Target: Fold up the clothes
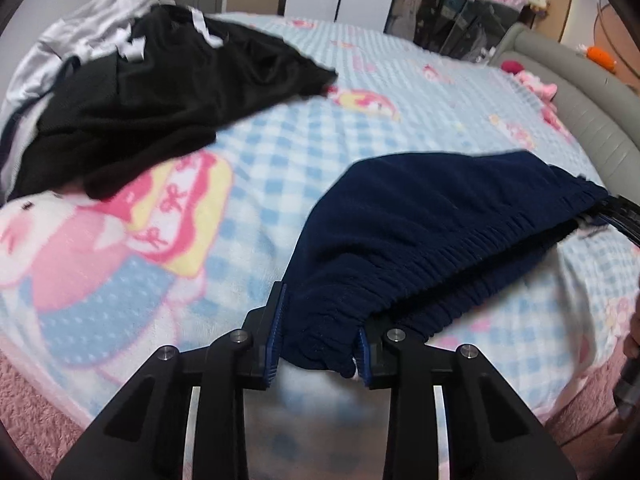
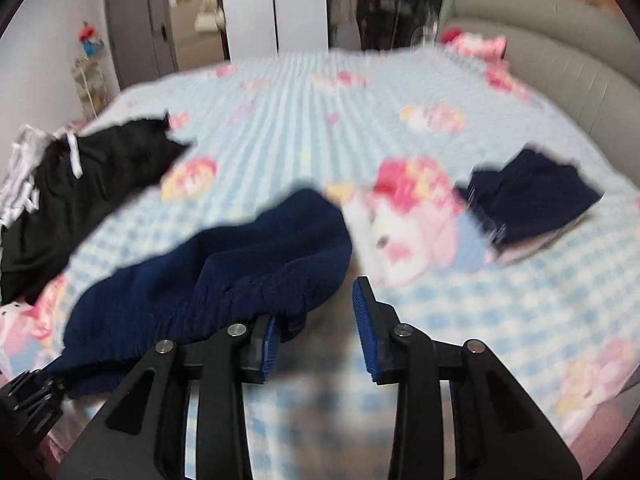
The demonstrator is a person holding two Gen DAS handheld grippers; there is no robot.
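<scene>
Because you hold the navy elastic-waisted garment (image 1: 420, 216) stretched for folding, left tongs (image 1: 318, 344) pinch its waistband, while right tongs (image 2: 316, 328) look loosely open beside it.

The left gripper (image 1: 318, 334) points down and forward, its blue-padded fingers (image 1: 276, 332) pressed against a bunched navy waistband (image 1: 420, 264) that fills the gap between them. The right gripper (image 2: 316, 328) is tilted the same way; the same waistband lies against its left pad, while its right finger (image 2: 366, 328) stands clear (whether the cloth is truly pinched cannot be told through the blur). Each gripper's black tip appears at the edge of the other's view.
</scene>
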